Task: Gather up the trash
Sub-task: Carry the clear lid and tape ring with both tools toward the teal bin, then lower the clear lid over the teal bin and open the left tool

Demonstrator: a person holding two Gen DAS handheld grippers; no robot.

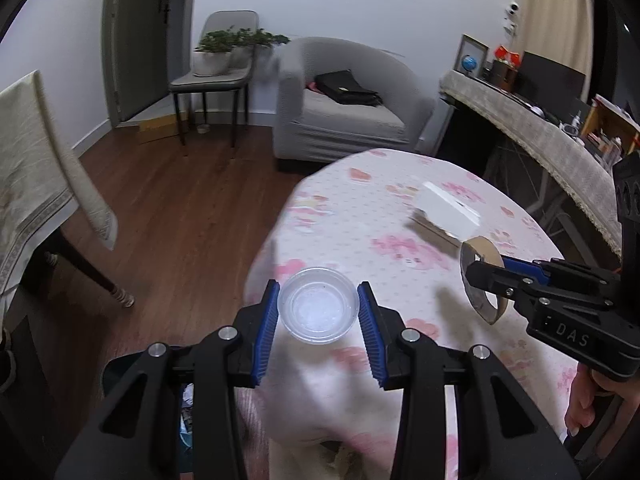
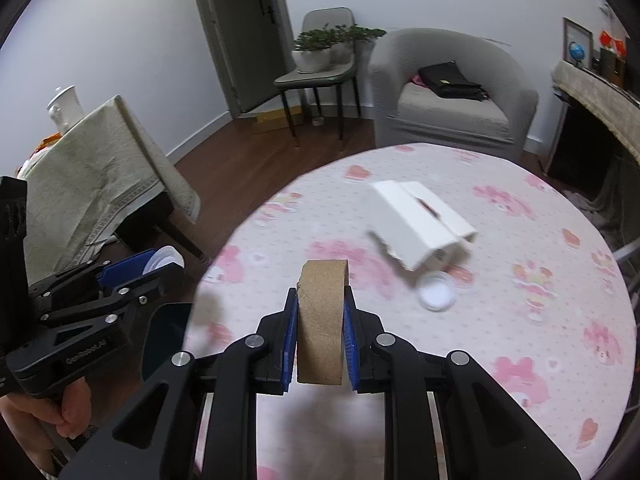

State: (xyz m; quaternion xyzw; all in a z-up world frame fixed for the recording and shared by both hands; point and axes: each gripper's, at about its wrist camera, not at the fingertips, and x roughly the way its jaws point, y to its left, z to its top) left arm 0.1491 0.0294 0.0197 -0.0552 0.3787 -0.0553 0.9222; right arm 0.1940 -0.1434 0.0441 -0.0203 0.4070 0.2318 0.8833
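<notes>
My left gripper (image 1: 318, 307) is shut on a small clear plastic cup (image 1: 318, 305), held above the left edge of the round table (image 1: 400, 200). It also shows at the left of the right wrist view (image 2: 142, 266). My right gripper (image 2: 320, 322) is shut on a brown cardboard tape ring (image 2: 322, 320), held above the table. The ring and gripper show in the left wrist view (image 1: 482, 280). A torn white cardboard box (image 2: 420, 224) lies on the table, with a small white lid (image 2: 436, 292) beside it.
The table has a pink floral cloth. A dark bin (image 2: 166, 336) sits below its left edge. A cloth-covered table (image 2: 92, 176) stands left, a grey armchair (image 2: 452, 92) and a chair with plants (image 2: 320, 56) behind, and a cluttered shelf (image 1: 560, 132) right.
</notes>
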